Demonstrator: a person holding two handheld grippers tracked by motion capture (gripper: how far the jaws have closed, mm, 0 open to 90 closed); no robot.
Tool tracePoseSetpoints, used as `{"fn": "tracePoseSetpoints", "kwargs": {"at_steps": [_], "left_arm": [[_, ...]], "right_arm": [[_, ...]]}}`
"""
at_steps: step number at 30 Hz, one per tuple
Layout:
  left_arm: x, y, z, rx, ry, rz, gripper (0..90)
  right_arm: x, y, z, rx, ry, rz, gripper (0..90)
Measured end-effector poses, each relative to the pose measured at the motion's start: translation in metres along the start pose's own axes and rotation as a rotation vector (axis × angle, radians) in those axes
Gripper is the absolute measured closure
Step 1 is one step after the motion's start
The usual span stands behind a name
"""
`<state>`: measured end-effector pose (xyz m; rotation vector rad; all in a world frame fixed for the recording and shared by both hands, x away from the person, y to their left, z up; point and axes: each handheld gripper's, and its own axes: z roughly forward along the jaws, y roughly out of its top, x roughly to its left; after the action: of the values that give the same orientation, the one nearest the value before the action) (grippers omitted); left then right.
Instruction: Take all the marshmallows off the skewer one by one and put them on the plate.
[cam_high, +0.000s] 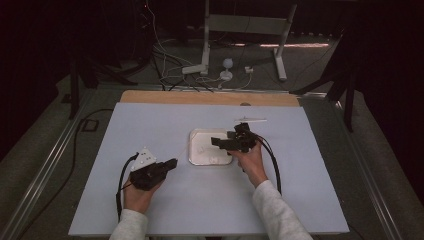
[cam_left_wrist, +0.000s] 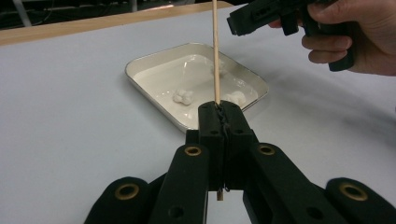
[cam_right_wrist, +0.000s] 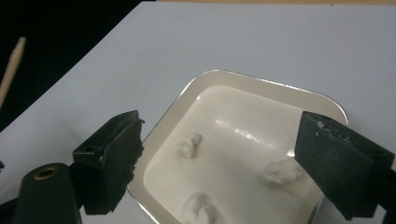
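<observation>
while the person works from the near edge of the tabletop (cam_high: 150, 120), the high view shows a white tray (cam_high: 197, 160) near the middle, the left hand-held gripper (cam_high: 172, 163) just beside its left rim and the right hand-held gripper (cam_high: 216, 142) hovering over its far right part. a thin pale stick lies toward the far edge.

along the left hand-held gripper (cam_left_wrist: 219, 122), the jaws are pressed together on a wooden skewer (cam_left_wrist: 215, 51), held upright, probably so a piece can be threaded onto it. the tray (cam_left_wrist: 154, 91) behind holds small white lumps (cam_left_wrist: 183, 96).

from the right hand-held gripper (cam_right_wrist: 219, 163), the jaws stand wide apart with nothing between them, above three lumps (cam_right_wrist: 188, 144) in the tray (cam_right_wrist: 187, 93), likely about to pick one.
</observation>
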<state>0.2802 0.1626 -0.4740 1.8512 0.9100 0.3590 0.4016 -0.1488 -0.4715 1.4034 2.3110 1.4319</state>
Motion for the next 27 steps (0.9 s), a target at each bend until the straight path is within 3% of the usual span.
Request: {"fn": "tracePoseSetpoints", "kwargs": {"at_steps": [3,6,20,27], "left_arm": [[-0.002,0.001,0.002,0.004,-0.003,-0.002,90.0],[-0.002,0.003,0.003,0.001,0.0,-0.008,89.9],[-0.006,0.032,0.007,-0.044,0.002,-0.013,89.9],[-0.008,0.044,0.015,-0.048,0.0,-0.02,89.9]], "right_arm": [[0.004,0.0,-0.004,-0.008,0.001,-0.019,2.5],[0.006,0.001,-0.009,-0.014,0.005,-0.031,0.0],[0.008,-0.003,-0.034,-0.02,-0.024,-0.105,0.0],[0.003,-0.011,-0.043,-0.025,-0.034,-0.107,0.0]]}}
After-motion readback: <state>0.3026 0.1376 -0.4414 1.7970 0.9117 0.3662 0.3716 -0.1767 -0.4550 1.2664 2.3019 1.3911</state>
